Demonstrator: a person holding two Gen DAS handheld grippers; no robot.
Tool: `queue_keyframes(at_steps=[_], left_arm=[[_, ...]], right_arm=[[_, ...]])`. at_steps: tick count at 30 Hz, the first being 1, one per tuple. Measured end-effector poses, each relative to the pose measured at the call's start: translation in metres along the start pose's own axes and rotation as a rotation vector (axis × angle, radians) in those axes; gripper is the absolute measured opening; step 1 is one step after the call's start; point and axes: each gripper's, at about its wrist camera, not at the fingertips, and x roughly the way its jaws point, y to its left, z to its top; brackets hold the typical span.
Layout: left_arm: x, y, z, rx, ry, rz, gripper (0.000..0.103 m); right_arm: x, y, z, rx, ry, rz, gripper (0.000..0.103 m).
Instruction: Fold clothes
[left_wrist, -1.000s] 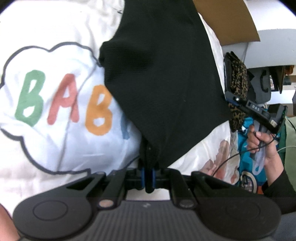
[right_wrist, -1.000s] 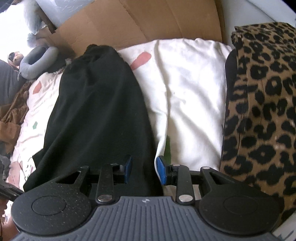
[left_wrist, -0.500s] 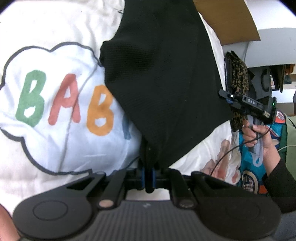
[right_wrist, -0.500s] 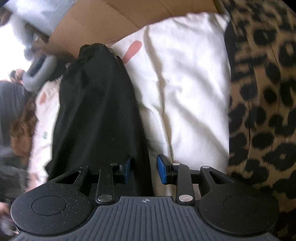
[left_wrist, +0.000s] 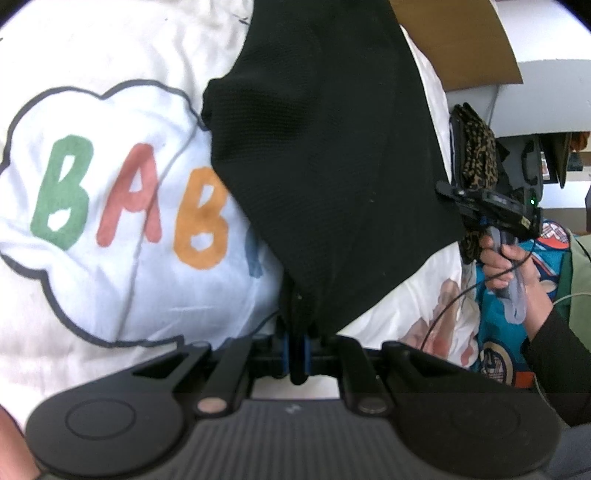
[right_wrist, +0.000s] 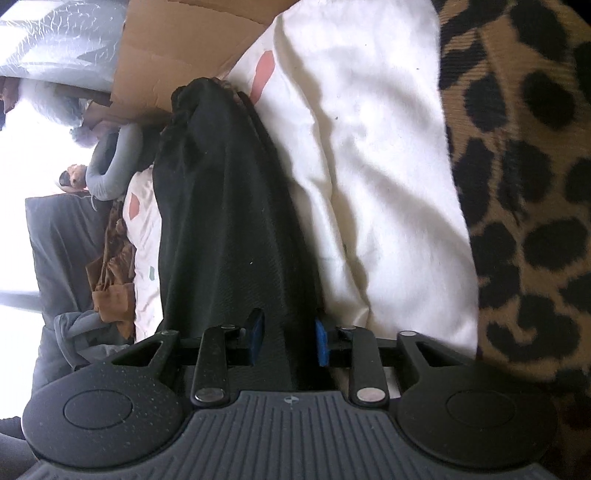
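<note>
My left gripper (left_wrist: 295, 354) is clamped tight on a corner of the black garment (left_wrist: 325, 155), at the lower centre of the left view. From there the cloth fans up across the middle of the frame and covers part of the white printed bedsheet (left_wrist: 110, 110).

In the right view, my right gripper (right_wrist: 286, 341) has its jaws closing around the near edge of the same black garment (right_wrist: 229, 229) at lower centre. The cloth runs between the blue pads, but a gap is visible on either side, so I judge it not yet pinched. The person's hand (left_wrist: 506, 258) holding that tool shows at the right edge of the left view.

To do this grasp well, I should let the jaws close fully on the hem before lifting. I should take only the black cloth and none of the sheet beneath, and keep the left hold steady so the edge stays taut between both hands.

A leopard-print cloth (right_wrist: 524, 184) lies along the right side, just beside the sheet. A cardboard sheet (right_wrist: 177, 51) stands at upper left. I see no container holding clothes.
</note>
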Motion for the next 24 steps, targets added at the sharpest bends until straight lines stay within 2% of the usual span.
queue_keyframes(at_steps=[1,3,5,10,17,24], left_arm=[[0.000,0.000,0.000,0.001,-0.001,-0.001,0.008],[-0.001,0.000,-0.001,0.005,-0.003,-0.002,0.008],[-0.003,-0.002,-0.002,0.010,-0.007,-0.003,0.008],[-0.020,-0.004,-0.001,0.013,-0.026,-0.004,0.008],[-0.066,-0.007,0.005,0.023,-0.086,-0.003,0.007],[-0.116,-0.013,0.013,0.053,-0.137,0.008,0.007]], right_arm=[[0.002,0.000,0.002,0.003,0.003,-0.006,0.018],[0.003,-0.002,0.003,0.012,0.007,-0.007,0.016],[0.001,-0.002,0.002,0.012,-0.001,-0.012,0.006],[-0.007,0.016,-0.006,0.026,-0.037,-0.075,0.004],[-0.020,0.035,-0.024,0.083,-0.039,-0.050,0.004],[-0.013,0.051,-0.045,0.094,-0.006,-0.022,0.004]])
